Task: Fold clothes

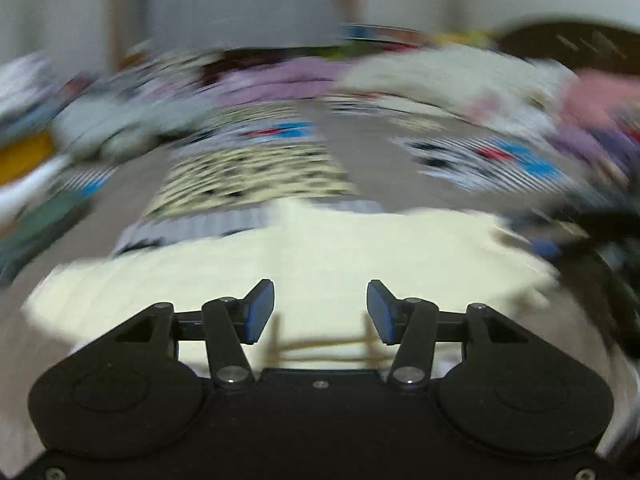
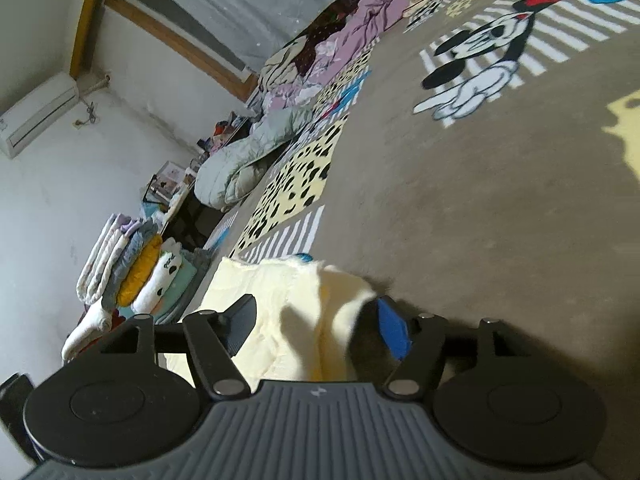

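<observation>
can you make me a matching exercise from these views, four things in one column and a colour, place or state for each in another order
Things:
1. pale yellow garment
2. air conditioner
3. stack of folded clothes
4. right gripper

Descriptions:
A. mounted high on the white wall
B. open, fingers either side of soft cloth
C. lying on the brown cartoon bedspread, right in front of both grippers
D. piled beside the bed, with an orange piece in it

Pairs: 1-C, 2-A, 3-D, 4-B

The left gripper is open too, above the same garment.
</observation>
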Demonstrator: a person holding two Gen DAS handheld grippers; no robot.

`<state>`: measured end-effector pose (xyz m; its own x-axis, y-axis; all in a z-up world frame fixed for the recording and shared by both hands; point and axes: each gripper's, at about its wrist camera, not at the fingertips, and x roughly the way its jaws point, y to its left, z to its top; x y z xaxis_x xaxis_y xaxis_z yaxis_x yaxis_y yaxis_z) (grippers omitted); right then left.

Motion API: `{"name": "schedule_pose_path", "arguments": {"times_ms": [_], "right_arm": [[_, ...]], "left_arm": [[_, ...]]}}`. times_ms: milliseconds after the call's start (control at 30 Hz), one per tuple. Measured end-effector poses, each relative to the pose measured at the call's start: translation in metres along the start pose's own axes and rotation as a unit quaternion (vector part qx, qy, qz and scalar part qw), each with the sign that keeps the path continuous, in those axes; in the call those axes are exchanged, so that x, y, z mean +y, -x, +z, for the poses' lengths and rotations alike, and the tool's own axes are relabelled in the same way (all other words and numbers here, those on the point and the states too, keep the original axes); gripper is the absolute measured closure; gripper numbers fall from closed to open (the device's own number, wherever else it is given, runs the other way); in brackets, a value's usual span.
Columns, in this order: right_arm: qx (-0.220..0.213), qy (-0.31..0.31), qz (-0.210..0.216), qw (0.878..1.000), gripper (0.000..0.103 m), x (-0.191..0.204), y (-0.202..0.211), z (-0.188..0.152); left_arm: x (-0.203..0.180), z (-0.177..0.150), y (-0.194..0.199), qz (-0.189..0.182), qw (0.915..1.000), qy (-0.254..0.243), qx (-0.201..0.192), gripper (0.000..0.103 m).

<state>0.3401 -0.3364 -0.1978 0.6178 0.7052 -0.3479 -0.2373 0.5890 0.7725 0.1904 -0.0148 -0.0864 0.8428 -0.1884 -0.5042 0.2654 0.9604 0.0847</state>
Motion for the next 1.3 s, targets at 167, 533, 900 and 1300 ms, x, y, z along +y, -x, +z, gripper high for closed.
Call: {"name": "schedule_pose_path", "arguments": {"times_ms": [167, 533, 900, 1300], "right_arm": [[-0.013, -0.013, 0.003, 1.000, 0.036, -0.009, 0.010, 0.004], [-0.023, -0.013, 0.013, 1.000, 0.031, -0.016, 0.016, 0.011], [-0.023, 0.105, 0.003, 0.994, 0.030, 0.015, 0.017, 0.007], [0.023, 0.323, 0.020, 0.946, 0.031, 0.074, 0.006, -0.028]], "left_arm": [[-0.074, -0.002, -0.016, -0.044, 0.9887, -0.143, -0.005, 0.051], [-0.085, 0.013, -0.031, -0.048, 0.9909, -0.122, -0.029, 0.092], [0.039, 0.040, 0.017, -0.004, 0.9806, 0.163, -0.109, 0.096], [0.152, 0.004, 0.033, -0.020, 0.9304, 0.353, -0.098, 0.094]]}}
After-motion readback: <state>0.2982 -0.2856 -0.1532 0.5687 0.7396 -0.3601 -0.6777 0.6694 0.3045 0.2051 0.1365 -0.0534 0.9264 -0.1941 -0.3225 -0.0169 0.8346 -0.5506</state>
